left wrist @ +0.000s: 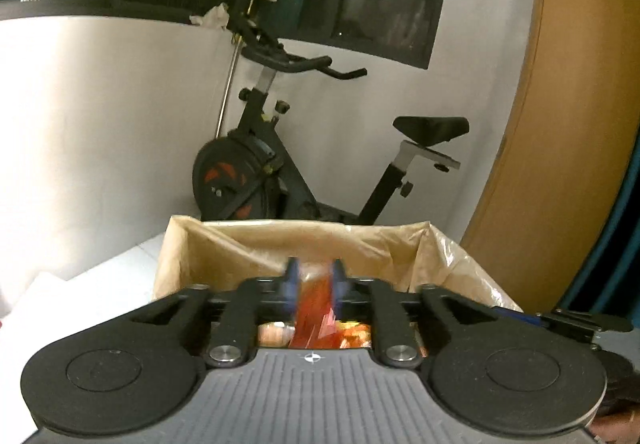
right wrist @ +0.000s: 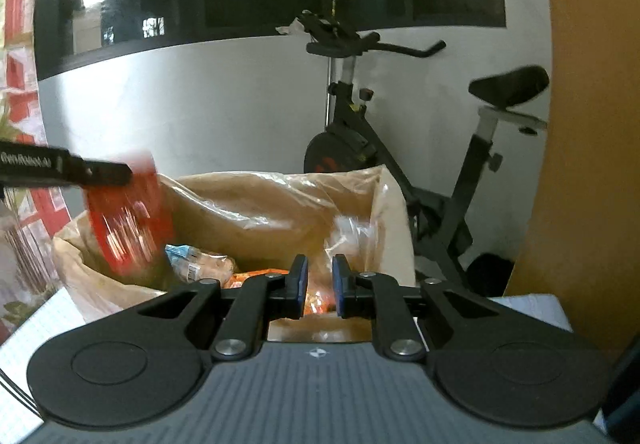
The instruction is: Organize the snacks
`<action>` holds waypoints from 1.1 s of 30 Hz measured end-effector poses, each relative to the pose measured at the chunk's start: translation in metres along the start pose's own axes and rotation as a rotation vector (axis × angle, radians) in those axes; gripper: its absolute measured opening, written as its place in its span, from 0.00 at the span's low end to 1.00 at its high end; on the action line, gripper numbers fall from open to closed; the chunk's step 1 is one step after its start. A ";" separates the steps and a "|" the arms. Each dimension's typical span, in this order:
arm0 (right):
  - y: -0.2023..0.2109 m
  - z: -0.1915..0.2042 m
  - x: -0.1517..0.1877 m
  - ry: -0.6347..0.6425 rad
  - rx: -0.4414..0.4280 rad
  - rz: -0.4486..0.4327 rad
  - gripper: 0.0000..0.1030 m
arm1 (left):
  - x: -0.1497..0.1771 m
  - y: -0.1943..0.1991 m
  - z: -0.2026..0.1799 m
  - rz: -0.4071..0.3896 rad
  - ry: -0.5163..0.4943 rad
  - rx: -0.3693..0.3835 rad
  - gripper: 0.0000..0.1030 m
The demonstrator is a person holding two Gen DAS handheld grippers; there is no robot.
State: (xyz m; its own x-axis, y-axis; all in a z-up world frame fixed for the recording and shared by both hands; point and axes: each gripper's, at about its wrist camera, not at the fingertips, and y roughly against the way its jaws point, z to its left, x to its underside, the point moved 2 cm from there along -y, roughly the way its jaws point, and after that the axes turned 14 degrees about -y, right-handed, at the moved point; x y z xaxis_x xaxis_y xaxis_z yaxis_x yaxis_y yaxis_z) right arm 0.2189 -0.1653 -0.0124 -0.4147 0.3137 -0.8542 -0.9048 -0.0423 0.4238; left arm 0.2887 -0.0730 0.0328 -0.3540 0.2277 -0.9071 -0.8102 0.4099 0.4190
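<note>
A cardboard box point(left wrist: 280, 244) point(right wrist: 260, 211) lined with a clear plastic bag stands open in front of both grippers. My left gripper point(left wrist: 316, 284) hovers over its near edge with a visible gap between the blue pads. A blurred red snack packet point(left wrist: 314, 308) point(right wrist: 128, 224) hangs in that gap, over the box's left side. In the right wrist view a left finger point(right wrist: 100, 171) shows just above the packet. My right gripper point(right wrist: 320, 280) is slightly open over the box's near rim, with nothing between its pads. Orange snacks point(right wrist: 248, 278) point(left wrist: 352, 332) and a blue-edged packet point(right wrist: 200, 264) lie inside.
A black exercise bike point(left wrist: 260, 171) point(right wrist: 360, 147) stands behind the box against a white wall. A tall wooden panel point(left wrist: 580, 123) rises at the right. The box rests on a white surface point(left wrist: 100, 284). Part of the right gripper's arm point(left wrist: 580, 320) shows at the right edge.
</note>
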 end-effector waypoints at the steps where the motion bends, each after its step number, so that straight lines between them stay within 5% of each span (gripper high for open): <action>1: 0.004 -0.002 0.001 -0.010 -0.011 -0.002 0.21 | 0.005 0.002 0.004 0.001 0.000 0.000 0.38; 5: 0.020 -0.007 0.003 -0.018 -0.036 -0.017 0.30 | 0.019 0.018 0.016 0.032 0.014 -0.014 0.41; 10: 0.043 -0.008 0.013 -0.036 -0.091 -0.027 0.60 | 0.034 0.042 0.022 0.052 -0.010 -0.047 0.60; 13: 0.055 -0.003 0.026 -0.006 -0.102 -0.039 0.60 | 0.051 0.062 0.022 0.077 0.004 -0.045 0.70; 19: 0.071 -0.001 0.058 -0.003 -0.130 -0.051 0.60 | 0.088 0.100 0.019 0.065 -0.011 -0.090 0.70; 33: 0.069 -0.008 0.159 0.013 -0.025 0.067 0.60 | 0.176 0.100 0.003 0.185 -0.029 -0.112 0.69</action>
State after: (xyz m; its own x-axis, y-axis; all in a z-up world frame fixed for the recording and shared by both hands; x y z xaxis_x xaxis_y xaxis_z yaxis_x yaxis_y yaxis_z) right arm 0.0898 -0.1259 -0.1215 -0.4753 0.2974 -0.8280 -0.8771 -0.0865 0.4724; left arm 0.1466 0.0109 -0.0848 -0.4893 0.3157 -0.8129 -0.7801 0.2583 0.5699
